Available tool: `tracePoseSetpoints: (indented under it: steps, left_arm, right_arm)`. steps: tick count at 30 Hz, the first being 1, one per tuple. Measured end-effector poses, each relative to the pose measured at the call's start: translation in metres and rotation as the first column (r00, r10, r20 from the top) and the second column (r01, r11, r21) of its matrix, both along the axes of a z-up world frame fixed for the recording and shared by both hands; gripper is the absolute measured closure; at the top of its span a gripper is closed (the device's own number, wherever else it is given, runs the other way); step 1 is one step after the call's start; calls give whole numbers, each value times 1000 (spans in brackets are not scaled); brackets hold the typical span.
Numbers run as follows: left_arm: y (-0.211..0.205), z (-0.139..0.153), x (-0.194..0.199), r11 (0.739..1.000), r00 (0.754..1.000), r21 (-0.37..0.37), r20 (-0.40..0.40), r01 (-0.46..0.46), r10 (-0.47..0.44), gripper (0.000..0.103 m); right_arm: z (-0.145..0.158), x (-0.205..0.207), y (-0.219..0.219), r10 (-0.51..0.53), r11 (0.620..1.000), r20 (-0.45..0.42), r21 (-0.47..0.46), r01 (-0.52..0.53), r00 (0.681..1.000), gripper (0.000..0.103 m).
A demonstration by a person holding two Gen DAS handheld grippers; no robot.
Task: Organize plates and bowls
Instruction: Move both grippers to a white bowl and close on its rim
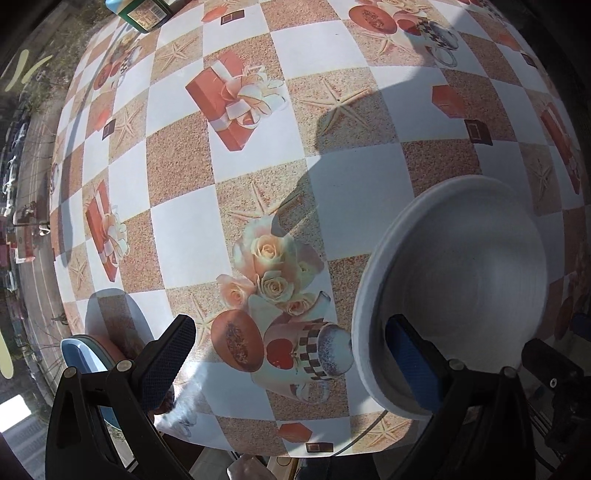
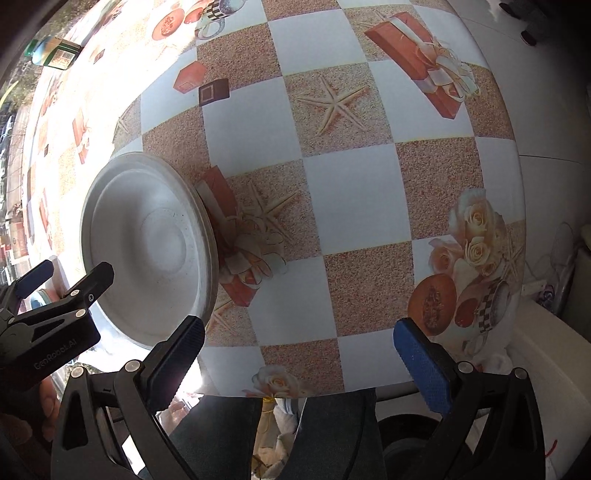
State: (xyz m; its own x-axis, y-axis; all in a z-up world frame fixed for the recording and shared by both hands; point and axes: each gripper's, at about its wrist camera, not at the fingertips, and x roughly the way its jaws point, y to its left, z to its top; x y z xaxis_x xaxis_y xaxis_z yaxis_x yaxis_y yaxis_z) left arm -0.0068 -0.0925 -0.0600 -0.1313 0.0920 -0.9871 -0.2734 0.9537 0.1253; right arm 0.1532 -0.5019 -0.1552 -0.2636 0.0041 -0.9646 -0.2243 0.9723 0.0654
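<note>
A white plate lies on the patterned table near its front edge. My left gripper is open, its right finger over the plate's near rim, its left finger on bare table. A blue plate or bowl peeks out at the lower left. In the right wrist view the white plate lies at the left, with the left gripper at its near-left rim. My right gripper is open and empty, just right of the plate, above the table's front edge.
A green-labelled container stands at the far left of the table; it also shows in the right wrist view. The table's front edge runs just beneath both grippers. A person's legs show below it.
</note>
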Motion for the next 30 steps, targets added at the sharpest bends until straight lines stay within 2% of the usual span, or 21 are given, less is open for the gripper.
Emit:
tracePoseSetpoints:
  steps: [5,9,16,21,24,25,27,30]
  left_arm:
    - [2,-11,5,999,999,-26,-22,-26,26,0]
    - [-1,-16,11,999,999,-34,-18,-27,26,0]
    - [0,-21,18,993,998,-101,-10,-61,60,0]
    - [4,-21,5,990,997,-116,8,-76,78,1]
    - [4,-19,0,985,997,-157,11,-69,72,12]
    - [5,-21,-6,982,998,-177,8,-62,64,19]
    - [-3,-17,-6,983,999,-177,23,-42,47,27]
    - [-12,-13,-6,981,999,-194,40,-10,19,45]
  right_arm:
    - [-7,9,17,26,1000,25,-1,-26,999,0]
    - [-26,15,22,36,999,15,-25,-35,999,0]
    - [-46,20,28,32,999,3,15,-32,999,0]
    - [-45,22,27,36,999,9,8,-36,999,0]
    - [-48,26,23,43,999,-23,2,-43,999,0]
    - [-51,27,25,43,999,-50,-2,-43,998,0]
    - [-52,28,27,32,999,-52,-6,-32,998,2]
    - [-46,21,27,9,1000,-40,19,-8,999,15]
